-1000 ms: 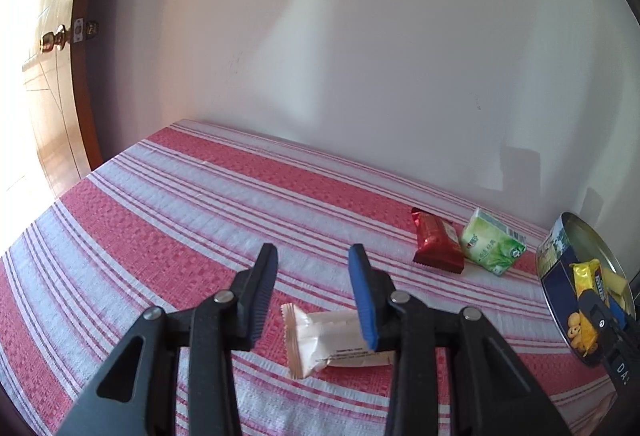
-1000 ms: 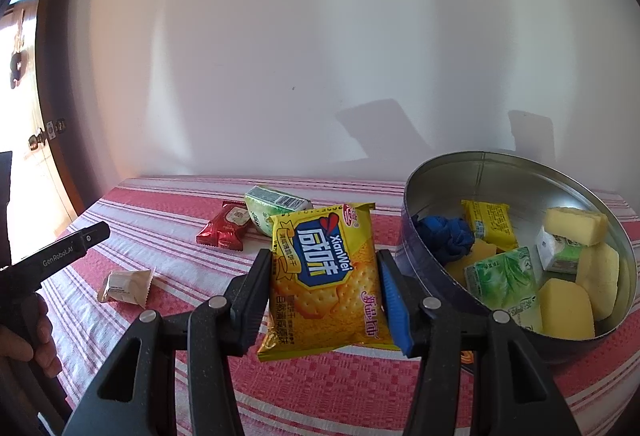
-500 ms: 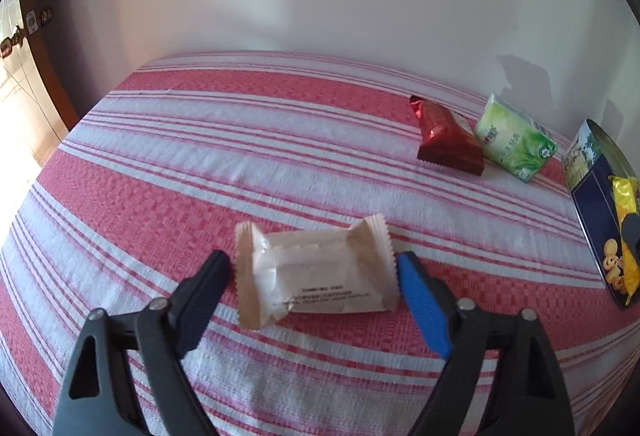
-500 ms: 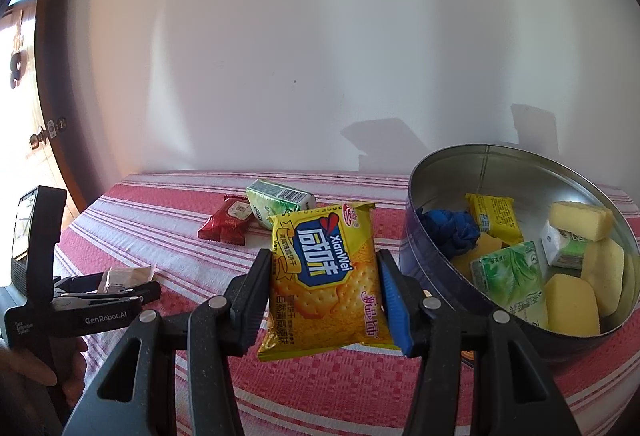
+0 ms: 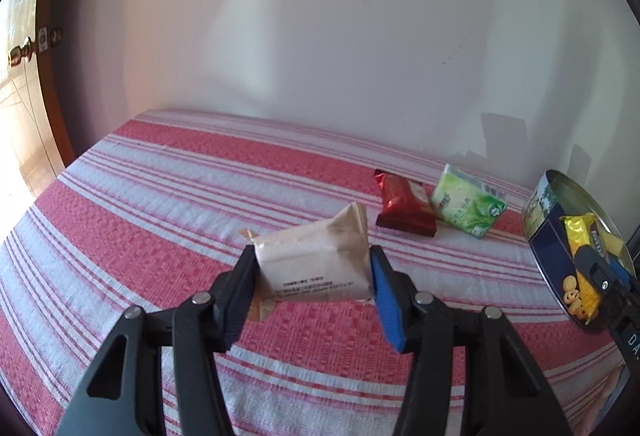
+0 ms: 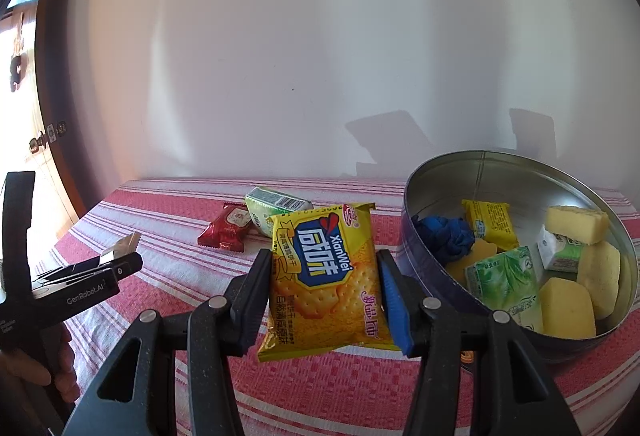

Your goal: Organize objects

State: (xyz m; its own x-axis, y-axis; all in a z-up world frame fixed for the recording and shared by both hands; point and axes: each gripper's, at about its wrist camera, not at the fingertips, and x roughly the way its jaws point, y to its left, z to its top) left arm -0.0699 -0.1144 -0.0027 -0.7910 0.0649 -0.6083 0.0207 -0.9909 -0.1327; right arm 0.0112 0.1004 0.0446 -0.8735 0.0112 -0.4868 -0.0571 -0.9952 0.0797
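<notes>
Two snack packets being gripped above the striped surface.
The left tool (image 5: pixel 312 276) is closing its jaws on a beige packet (image 5: pixel 316 264); the right tool (image 6: pixel 322 300) is clenching a yellow cracker packet (image 6: pixel 326 280). At two o'clock from the beige packet, a red packet (image 5: pixel 404 210) and a green packet (image 5: pixel 468 212) are lying on the surface (image 5: pixel 160 220); at three o'clock is standing a round tin (image 6: pixel 480 176).

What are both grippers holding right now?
Left gripper: jaws closing on the beige snack packet.
Right gripper: shut on the yellow cracker packet.
</notes>
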